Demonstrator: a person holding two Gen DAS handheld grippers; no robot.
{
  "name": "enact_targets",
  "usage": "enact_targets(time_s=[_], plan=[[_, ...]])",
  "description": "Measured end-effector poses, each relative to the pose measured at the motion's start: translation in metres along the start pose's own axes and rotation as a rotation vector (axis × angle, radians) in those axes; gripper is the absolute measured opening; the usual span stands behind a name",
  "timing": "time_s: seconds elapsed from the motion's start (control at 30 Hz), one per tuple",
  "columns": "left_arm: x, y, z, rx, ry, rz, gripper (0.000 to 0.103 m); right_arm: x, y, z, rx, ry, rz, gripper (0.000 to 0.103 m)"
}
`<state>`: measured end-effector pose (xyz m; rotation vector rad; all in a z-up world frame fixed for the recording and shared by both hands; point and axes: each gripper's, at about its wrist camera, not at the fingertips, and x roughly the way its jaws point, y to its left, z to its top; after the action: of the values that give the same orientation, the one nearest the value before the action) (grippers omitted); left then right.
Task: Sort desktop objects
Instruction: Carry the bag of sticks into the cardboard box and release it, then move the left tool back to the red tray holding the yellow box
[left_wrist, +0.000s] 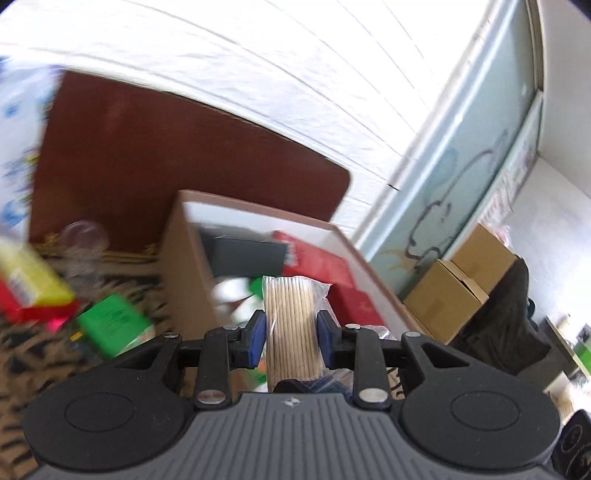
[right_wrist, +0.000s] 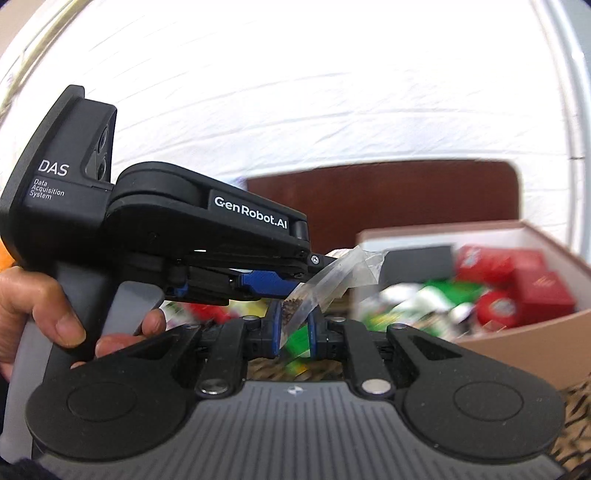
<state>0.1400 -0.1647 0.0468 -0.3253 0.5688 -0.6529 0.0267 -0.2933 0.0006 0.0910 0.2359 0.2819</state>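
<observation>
My left gripper (left_wrist: 290, 338) is shut on a clear bag of wooden sticks (left_wrist: 291, 325) and holds it in the air before an open cardboard box (left_wrist: 184, 258). The box holds red packs (left_wrist: 317, 262), a dark case and green items. In the right wrist view the left gripper (right_wrist: 314, 264) comes in from the left, and the bag of sticks (right_wrist: 325, 286) slants down between my right gripper's blue pads (right_wrist: 275, 326). My right gripper (right_wrist: 293, 328) stands around the bag's lower end; whether it presses the bag is unclear. The box (right_wrist: 517, 343) lies to the right.
A yellow box (left_wrist: 33, 280), a red pack and a green box (left_wrist: 110, 321) lie blurred on the patterned cloth left of the cardboard box. A brown board (left_wrist: 184, 147) stands behind. Two closed cartons (left_wrist: 461, 288) sit by the wall on the right.
</observation>
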Motion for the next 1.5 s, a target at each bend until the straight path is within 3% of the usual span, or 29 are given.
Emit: enact_targets(time_s=[0.2, 0.23, 0.27, 0.33, 0.43, 0.47, 0.5, 0.63, 0.7, 0.73, 1.0, 1.13, 1.2, 1.5], plan=[[0.050, -0.019, 0.006, 0.068, 0.014, -0.002, 0.031, 0.020, -0.037, 0.004, -0.057, -0.013, -0.142, 0.013], [0.058, -0.019, 0.005, 0.084, 0.010, 0.024, 0.037, 0.027, -0.045, 0.002, -0.051, -0.006, -0.160, 0.013], [0.064, -0.017, 0.003, 0.094, 0.011, 0.055, 0.054, 0.034, -0.051, 0.000, -0.048, 0.004, -0.187, 0.013], [0.071, -0.008, -0.001, 0.080, 0.019, 0.116, 0.074, 0.050, -0.064, -0.005, -0.043, 0.057, -0.250, 0.014], [0.067, 0.005, -0.005, 0.073, 0.003, 0.106, 0.077, 0.058, -0.077, -0.015, -0.033, 0.095, -0.295, 0.022], [0.065, 0.008, -0.006, 0.082, -0.002, 0.080, 0.078, 0.058, -0.077, -0.018, -0.041, 0.081, -0.299, 0.030], [0.063, 0.008, -0.006, 0.089, -0.006, 0.064, 0.079, 0.058, -0.076, -0.020, -0.049, 0.076, -0.314, 0.045], [0.055, 0.002, -0.010, 0.129, -0.017, 0.042, 0.091, 0.060, -0.071, -0.022, -0.082, 0.065, -0.355, 0.059], [0.051, -0.005, -0.012, 0.162, -0.030, 0.050, 0.097, 0.059, -0.066, -0.021, -0.105, 0.062, -0.370, 0.086], [0.048, -0.008, -0.014, 0.178, -0.038, 0.057, 0.098, 0.054, -0.060, -0.021, -0.120, 0.057, -0.384, 0.090], [0.023, -0.014, -0.020, 0.193, -0.044, 0.044, 0.101, 0.036, -0.031, -0.013, -0.162, 0.027, -0.428, 0.095], [0.012, -0.011, -0.024, 0.159, -0.027, 0.080, 0.101, 0.025, -0.021, -0.012, -0.151, 0.009, -0.413, 0.097], [0.006, -0.010, -0.026, 0.150, -0.022, 0.104, 0.101, 0.021, -0.015, -0.011, -0.149, 0.003, -0.405, 0.102], [-0.035, 0.005, -0.046, 0.075, -0.031, 0.122, 0.101, 0.007, 0.014, -0.013, -0.135, -0.002, -0.352, 0.101]])
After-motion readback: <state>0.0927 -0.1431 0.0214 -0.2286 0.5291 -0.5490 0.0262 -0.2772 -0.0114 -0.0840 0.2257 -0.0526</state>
